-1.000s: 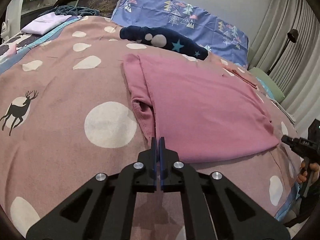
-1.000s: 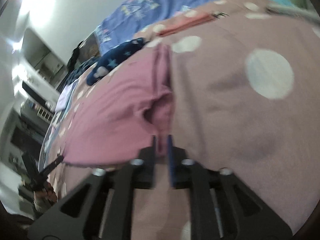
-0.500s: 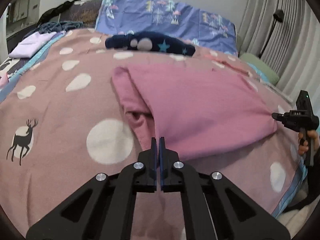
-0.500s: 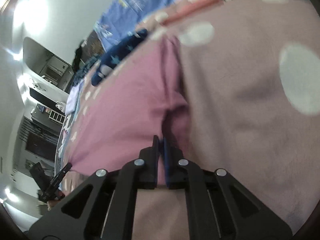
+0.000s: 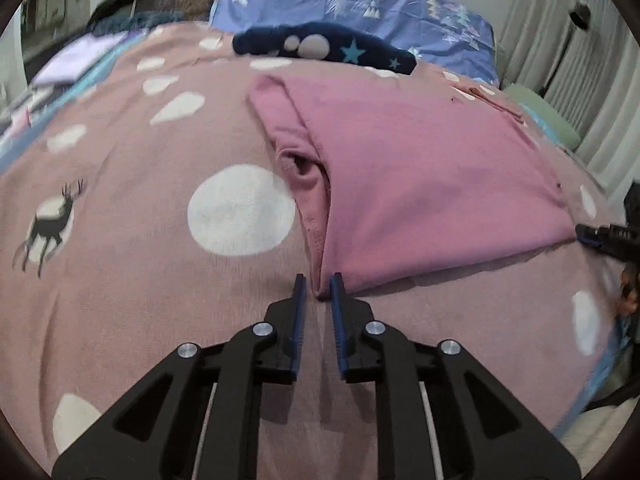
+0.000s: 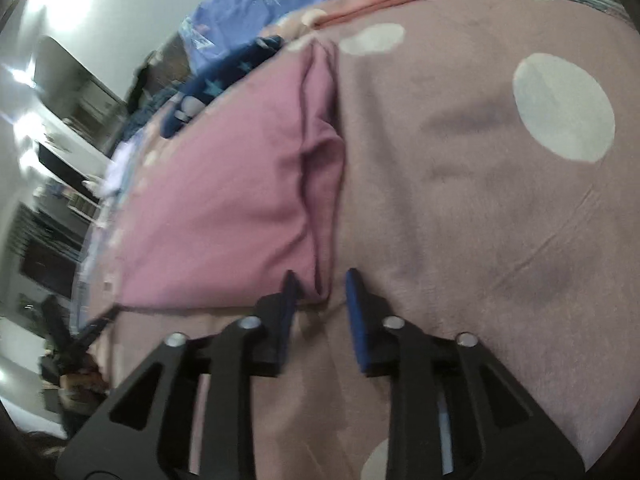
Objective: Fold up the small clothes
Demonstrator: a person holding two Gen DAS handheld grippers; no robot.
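While both grippers sit at the near edge of the folded pink garment (image 5: 420, 184) lying flat on the spotted bedspread (image 5: 140, 280), I've got the left gripper (image 5: 319, 294) w/ jaws opening, a narrow gap, the garment's corner just at its tips, not pinched. Right gripper (image 6: 320, 286) is opening too, the other near corner between its fingers (image 6: 354, 304), pads apart from the cloth.

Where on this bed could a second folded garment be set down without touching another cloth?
Free: the dusty-pink spotted bedspread left of the folded pink knit garment, around the deer print; also the near strip before the garment. Crowded: the far end, where the navy star-print cloth lies before the blue pillow.
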